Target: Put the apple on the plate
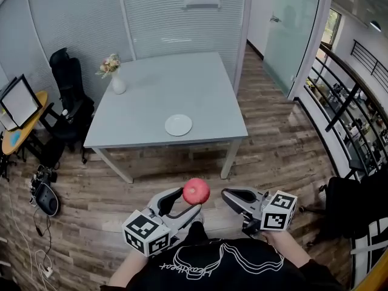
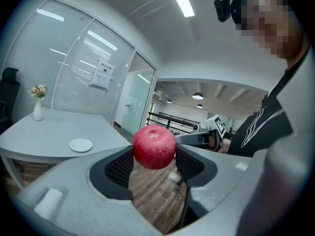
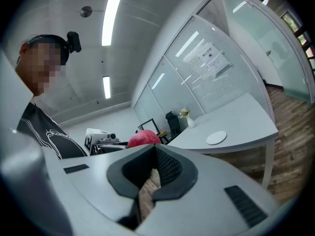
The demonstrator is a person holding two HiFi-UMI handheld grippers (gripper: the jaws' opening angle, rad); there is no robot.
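A red apple is clamped between the jaws of my left gripper, held in the air over the wooden floor, in front of the table's near edge. In the left gripper view the apple fills the gap between the black pads. The white plate lies bare near the front edge of the grey table. My right gripper hovers just right of the apple, its jaws together with nothing in them. From the right gripper view the apple peeks over the jaws and the plate shows beyond.
A white vase with flowers stands at the table's far left corner. A black office chair and a small round desk stand left of the table. Glass partitions close the room behind; a railing runs along the right.
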